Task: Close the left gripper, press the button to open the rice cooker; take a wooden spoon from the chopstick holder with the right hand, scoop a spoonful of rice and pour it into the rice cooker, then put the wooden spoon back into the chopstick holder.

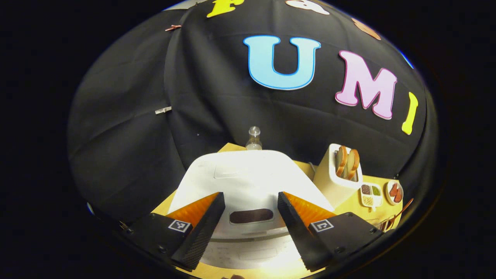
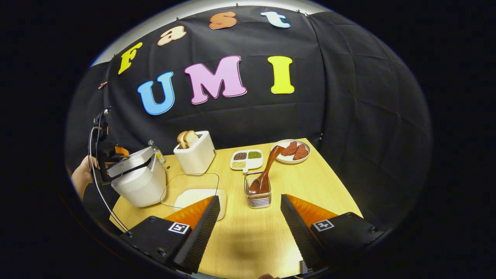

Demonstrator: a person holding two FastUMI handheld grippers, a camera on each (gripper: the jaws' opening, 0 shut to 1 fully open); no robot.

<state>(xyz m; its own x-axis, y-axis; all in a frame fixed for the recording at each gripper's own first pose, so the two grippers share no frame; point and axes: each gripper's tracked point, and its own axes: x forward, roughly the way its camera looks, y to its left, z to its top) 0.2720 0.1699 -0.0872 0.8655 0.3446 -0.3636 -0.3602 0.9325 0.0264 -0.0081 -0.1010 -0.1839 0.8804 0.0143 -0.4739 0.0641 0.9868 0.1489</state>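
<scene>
Left tongs (image 1: 251,217) wide open, empty, hovering right over the cooker (image 1: 248,182); right tongs (image 2: 250,217) open, empty above the tabletop (image 2: 252,236).

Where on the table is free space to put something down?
Bare wood lies on the table right of the chopstick holder, below the meat plate, and in front of the right gripper. It is crowded between the rice cooker, glass container and toaster.

Bright overhead light, glare on the rice cooker (image 1: 252,174) lid, soft shadows, sharp focus, fisheye-bent edges.
</scene>
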